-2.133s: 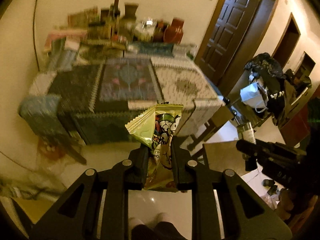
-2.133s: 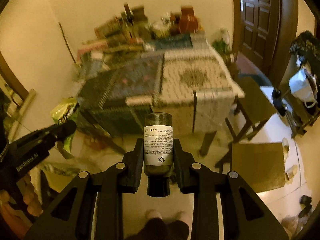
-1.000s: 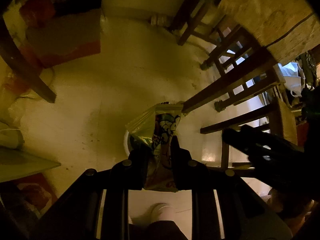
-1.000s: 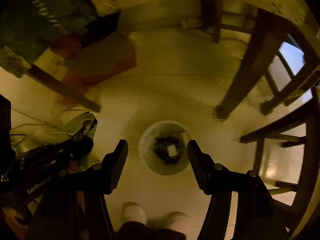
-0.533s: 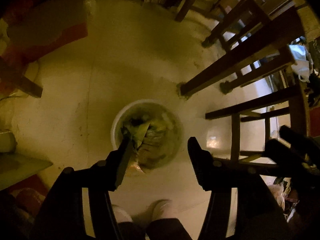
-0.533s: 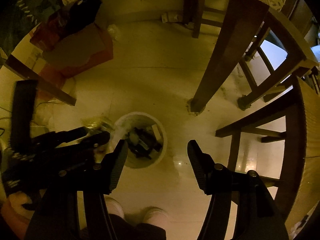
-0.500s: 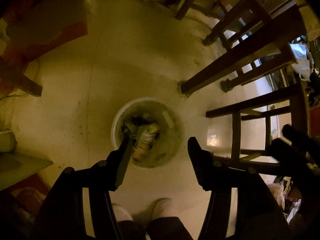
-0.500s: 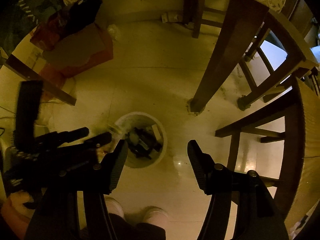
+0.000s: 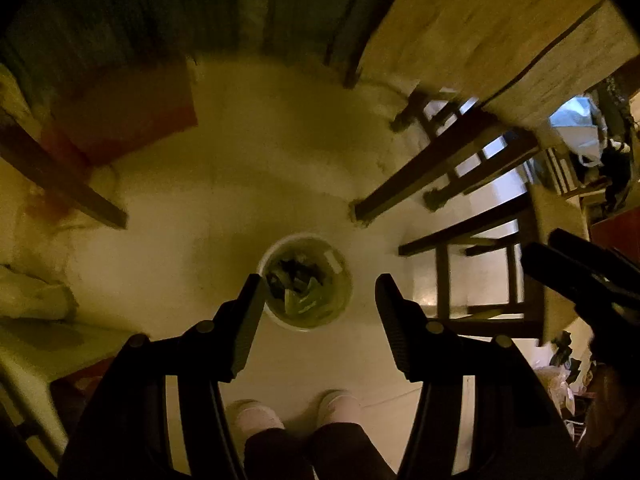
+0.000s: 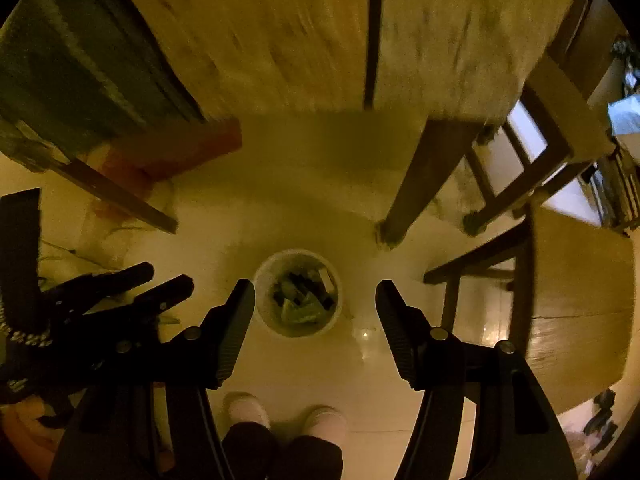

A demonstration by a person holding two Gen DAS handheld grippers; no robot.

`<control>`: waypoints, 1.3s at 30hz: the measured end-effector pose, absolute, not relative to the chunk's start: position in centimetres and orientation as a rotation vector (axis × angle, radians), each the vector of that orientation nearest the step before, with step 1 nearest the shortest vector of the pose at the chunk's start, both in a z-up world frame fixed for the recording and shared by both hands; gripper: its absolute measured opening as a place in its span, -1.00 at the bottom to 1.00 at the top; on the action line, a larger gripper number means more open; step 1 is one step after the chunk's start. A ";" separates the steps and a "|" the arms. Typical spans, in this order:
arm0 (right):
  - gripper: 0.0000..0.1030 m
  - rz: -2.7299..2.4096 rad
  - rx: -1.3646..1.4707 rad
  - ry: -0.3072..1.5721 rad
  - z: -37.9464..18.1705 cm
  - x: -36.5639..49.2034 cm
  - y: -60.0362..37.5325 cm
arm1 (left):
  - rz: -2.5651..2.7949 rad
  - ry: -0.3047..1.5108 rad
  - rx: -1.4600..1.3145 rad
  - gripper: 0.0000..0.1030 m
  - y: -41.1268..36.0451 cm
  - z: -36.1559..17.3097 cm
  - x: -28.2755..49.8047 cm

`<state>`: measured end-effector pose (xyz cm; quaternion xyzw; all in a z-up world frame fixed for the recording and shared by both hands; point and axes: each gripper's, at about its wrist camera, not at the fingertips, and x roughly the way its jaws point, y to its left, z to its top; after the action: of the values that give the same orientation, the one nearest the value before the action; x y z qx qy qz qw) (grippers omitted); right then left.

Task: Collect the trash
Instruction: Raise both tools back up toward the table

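Hanging over the bin (image 9: 305, 282) at twelve o'clock, both grippers, left (image 9: 318, 298) and right (image 10: 315, 300), had spread their fingers, empty, bottle and green wrapper (image 9: 306, 300) now dropped inside.

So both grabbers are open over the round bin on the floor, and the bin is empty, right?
Not quite. The left gripper and right gripper are open above the round bin, but it is not empty: the left wrist view shows a green wrapper and darker trash inside.
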<state>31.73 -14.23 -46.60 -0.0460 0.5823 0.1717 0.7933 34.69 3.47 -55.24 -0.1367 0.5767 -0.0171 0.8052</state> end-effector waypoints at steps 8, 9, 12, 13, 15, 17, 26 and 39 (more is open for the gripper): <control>0.15 0.403 -0.089 1.134 -33.2 30.5 -12.5 | -0.020 1.071 -0.279 0.09 5.7 -39.7 32.6; 0.16 0.406 -0.086 1.118 -31.6 30.3 -12.2 | -0.015 1.043 -0.274 0.09 6.1 -37.3 32.2; 0.32 0.419 -0.074 1.055 -26.2 29.3 -11.7 | -0.007 0.972 -0.253 0.09 7.0 -31.3 31.1; 0.38 0.419 -0.073 1.019 -23.9 28.7 -11.5 | -0.006 0.949 -0.247 0.09 7.3 -29.6 30.7; 0.40 0.419 -0.075 0.966 -20.5 28.0 -11.5 | -0.005 0.890 -0.233 0.09 7.7 -25.4 29.6; 0.40 0.416 -0.072 0.923 -17.5 27.3 -11.4 | -0.002 0.827 -0.218 0.09 8.2 -21.3 28.5; 0.41 0.398 -0.043 0.701 -5.5 23.0 -10.6 | 0.003 0.612 -0.167 0.11 10.4 -7.9 23.4; 0.89 0.369 -0.048 0.431 1.1 21.3 -11.6 | 0.050 0.410 -0.096 0.73 10.3 -0.8 20.7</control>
<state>21.29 -11.56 1.08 -0.0239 0.2128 0.1820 0.9597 20.71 10.34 -0.83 -0.0478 0.2037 0.0249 0.9776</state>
